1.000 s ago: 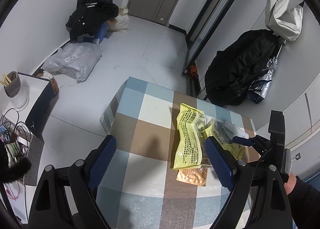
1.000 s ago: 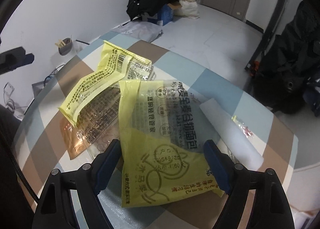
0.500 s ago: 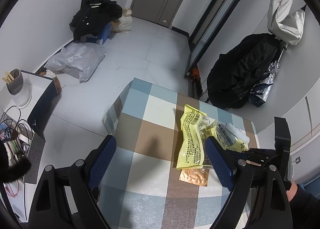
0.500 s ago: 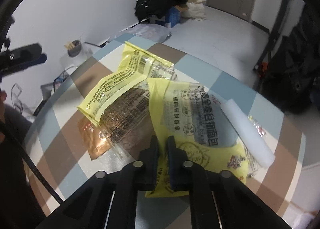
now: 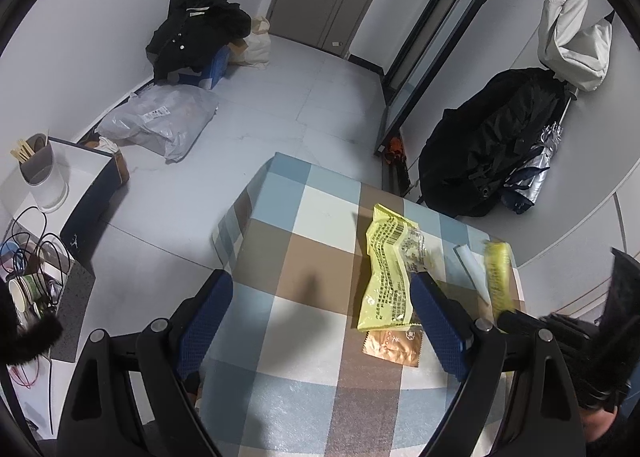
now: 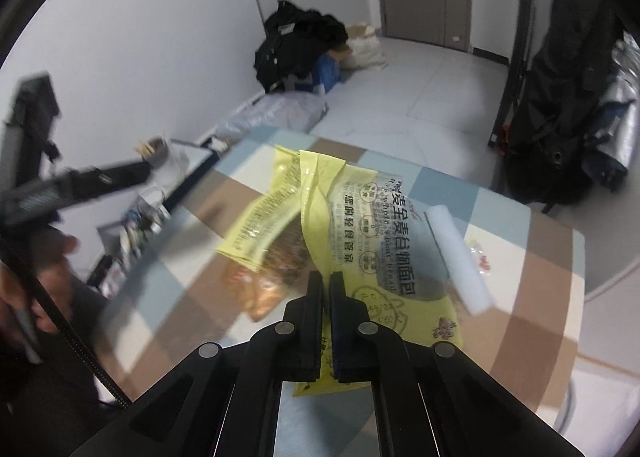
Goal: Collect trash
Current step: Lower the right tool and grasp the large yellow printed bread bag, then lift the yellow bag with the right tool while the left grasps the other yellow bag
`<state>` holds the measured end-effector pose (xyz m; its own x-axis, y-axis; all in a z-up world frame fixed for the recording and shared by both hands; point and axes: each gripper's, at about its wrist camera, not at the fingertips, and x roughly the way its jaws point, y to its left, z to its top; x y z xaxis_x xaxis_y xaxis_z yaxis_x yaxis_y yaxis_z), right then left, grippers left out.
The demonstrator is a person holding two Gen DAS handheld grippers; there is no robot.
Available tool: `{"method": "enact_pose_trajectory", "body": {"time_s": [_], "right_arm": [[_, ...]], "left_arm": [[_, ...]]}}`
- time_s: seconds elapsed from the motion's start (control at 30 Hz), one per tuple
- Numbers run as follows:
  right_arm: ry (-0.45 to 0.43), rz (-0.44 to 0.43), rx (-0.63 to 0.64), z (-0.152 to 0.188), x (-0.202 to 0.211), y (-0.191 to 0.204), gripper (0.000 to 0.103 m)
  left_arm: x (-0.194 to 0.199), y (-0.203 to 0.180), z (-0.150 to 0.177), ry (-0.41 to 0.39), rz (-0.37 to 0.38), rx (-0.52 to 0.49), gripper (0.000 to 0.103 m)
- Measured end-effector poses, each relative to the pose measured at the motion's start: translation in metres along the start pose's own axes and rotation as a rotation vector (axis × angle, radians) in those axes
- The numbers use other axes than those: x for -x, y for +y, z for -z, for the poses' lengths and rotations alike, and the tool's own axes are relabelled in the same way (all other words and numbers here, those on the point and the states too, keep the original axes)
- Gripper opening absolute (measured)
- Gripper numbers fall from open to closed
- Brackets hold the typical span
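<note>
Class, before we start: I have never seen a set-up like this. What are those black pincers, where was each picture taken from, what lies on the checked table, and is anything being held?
No robot here: a person holds a two-finger gripper in each hand, each with a fisheye camera looking along its fingers. The left camera's view shows the left gripper, open and empty, above the checked table. On the table lie a yellow wrapper, a brown sachet and a white roll. The right camera's view shows the right gripper shut on a second yellow bread bag, lifting it as trash.
</note>
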<state>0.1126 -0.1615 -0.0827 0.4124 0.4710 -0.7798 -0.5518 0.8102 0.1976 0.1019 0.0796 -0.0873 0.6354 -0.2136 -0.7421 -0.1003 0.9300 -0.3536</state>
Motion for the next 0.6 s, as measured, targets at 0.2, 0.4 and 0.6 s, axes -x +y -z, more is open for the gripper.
{"method": "enact_pose_trajectory", "body": {"time_s": [0.2,0.4,0.6], "right_arm": [[-0.066,-0.065,-0.059,0.026,0.033,0.011,0.003],[-0.142,-0.137,-0.128,0.055,0.056,0.014,0.003],[-0.218,-0.24,-0.235,0.07,0.077,-0.004,0.003]], "left_arm": [[-0.002,-0.007,0.009,0.023,-0.002,-0.029,0.088],[0.005,-0.013,0.015,-0.007,-0.018,-0.05,0.088],[0.005,-0.02,0.018,0.001,-0.061,-0.062,0.088]]}}
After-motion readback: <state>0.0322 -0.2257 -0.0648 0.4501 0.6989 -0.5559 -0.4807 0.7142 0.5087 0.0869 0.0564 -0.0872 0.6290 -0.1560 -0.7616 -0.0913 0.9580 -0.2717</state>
